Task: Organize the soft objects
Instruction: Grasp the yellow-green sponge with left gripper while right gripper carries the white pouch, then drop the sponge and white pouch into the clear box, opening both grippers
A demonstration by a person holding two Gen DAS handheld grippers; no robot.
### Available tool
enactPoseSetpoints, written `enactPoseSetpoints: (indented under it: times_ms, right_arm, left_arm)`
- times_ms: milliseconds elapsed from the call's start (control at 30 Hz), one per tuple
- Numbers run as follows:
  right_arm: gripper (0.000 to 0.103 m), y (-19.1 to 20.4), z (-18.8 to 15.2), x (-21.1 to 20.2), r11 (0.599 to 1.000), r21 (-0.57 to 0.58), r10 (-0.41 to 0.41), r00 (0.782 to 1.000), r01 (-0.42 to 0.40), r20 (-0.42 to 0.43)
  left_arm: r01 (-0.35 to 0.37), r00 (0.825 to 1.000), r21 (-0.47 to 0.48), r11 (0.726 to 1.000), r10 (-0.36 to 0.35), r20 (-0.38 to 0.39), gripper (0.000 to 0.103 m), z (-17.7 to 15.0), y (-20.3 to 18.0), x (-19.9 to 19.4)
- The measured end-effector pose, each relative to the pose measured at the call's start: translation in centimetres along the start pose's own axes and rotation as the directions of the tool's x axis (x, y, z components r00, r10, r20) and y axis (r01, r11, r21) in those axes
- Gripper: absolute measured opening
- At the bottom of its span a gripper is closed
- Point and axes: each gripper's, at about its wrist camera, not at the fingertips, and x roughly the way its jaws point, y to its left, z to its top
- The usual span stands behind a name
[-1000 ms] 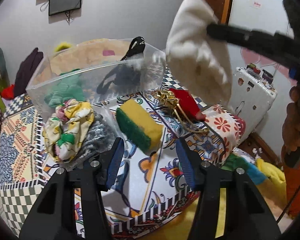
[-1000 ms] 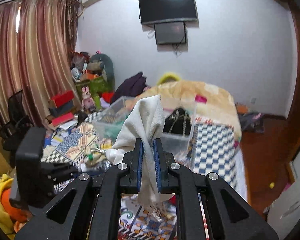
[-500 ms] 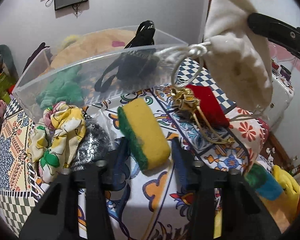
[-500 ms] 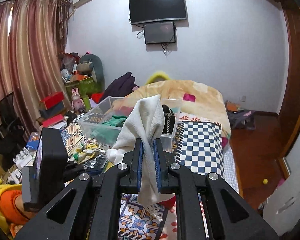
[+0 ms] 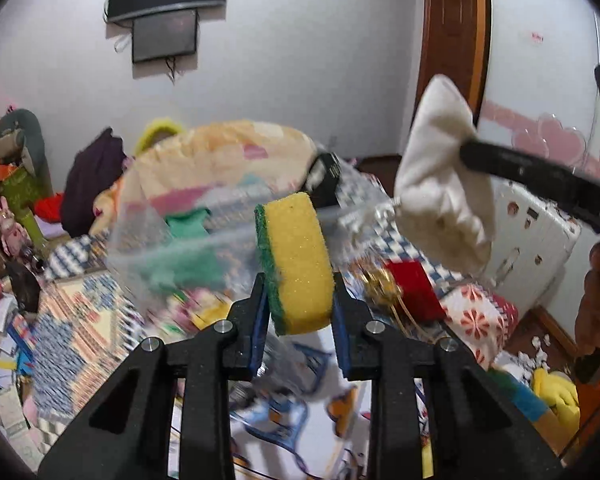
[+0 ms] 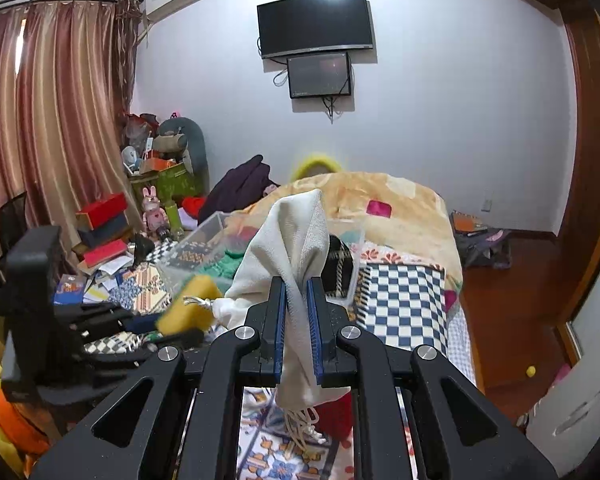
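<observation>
My left gripper (image 5: pixel 299 312) is shut on a yellow sponge with a green scouring side (image 5: pixel 298 258) and holds it in the air in front of the clear plastic bin (image 5: pixel 180 248). The sponge also shows in the right wrist view (image 6: pixel 190 300). My right gripper (image 6: pixel 297 320) is shut on a cream cloth drawstring pouch (image 6: pixel 296 248), held up above the patterned bedcover; the pouch shows in the left wrist view (image 5: pixel 444 200) at the right. The bin (image 6: pixel 204 240) holds a green cloth (image 6: pixel 228 264) and a black item (image 6: pixel 338 264).
A red pouch with gold chain (image 5: pixel 414 290) lies on the patterned cover (image 5: pixel 300 412). A checkered cloth (image 6: pixel 404 300) and a cream blanket (image 6: pixel 380 208) lie behind the bin. Boxes and toys (image 6: pixel 112 224) crowd the left; a white appliance (image 5: pixel 532 240) stands at right.
My left gripper has closed on the sponge and lifted it off the cover toward the bin. My right gripper still holds the pouch and has shifted slightly.
</observation>
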Motion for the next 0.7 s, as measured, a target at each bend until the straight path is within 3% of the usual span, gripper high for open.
enactPoseSetpoints:
  times_ms: [367, 700]
  right_arm:
    - [0.010, 1.2, 2.9, 2.7, 1.000, -0.013, 0.010, 0.999, -0.010, 0.053]
    - [0.010, 2.1, 5.0, 6.9, 1.000, -0.018, 0.021, 0.997, -0.020, 0.076]
  left_arm:
    - [-0.083, 0.995, -0.031, 0.996, 0.085, 0.060, 0.028, 3.7, 5.6, 0.2]
    - [-0.123, 0.992, -0.039, 0.992, 0.123, 0.019, 0.028, 4.5, 9.0, 4.5]
